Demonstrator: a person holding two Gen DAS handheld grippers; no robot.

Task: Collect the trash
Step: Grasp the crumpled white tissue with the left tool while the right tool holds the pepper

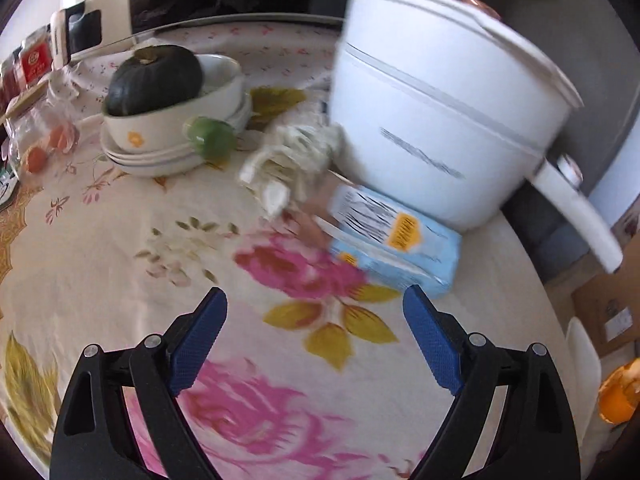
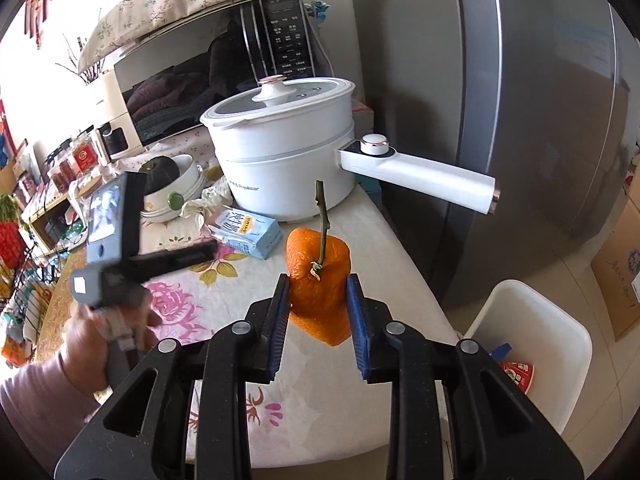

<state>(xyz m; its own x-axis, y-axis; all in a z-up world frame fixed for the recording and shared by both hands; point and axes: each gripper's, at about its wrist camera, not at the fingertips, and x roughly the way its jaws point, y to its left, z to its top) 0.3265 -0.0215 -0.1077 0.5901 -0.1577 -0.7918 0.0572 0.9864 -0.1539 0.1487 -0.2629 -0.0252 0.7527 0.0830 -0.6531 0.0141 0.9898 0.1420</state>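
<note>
The right tool (image 2: 318, 308) pinches a dimpled orange peel (image 2: 318, 280) with a thin green stem, above the desk's (image 2: 360, 232) right edge. The left tool (image 1: 314, 340), blue ribbed pads spread wide and empty, hovers over the flowered cloth near a pale blue carton (image 1: 396, 240).

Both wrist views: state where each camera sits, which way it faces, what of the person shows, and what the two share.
Left wrist: on the left tongs, angled down over the floral tablecloth toward the blue carton and white pot; only its own open fingers show.
Right wrist: on the right tongs, shut on an orange peel, facing the pot and fridge; the hand holding the left tongs shows.
Shared: pot, carton, squash in bowl.
</note>
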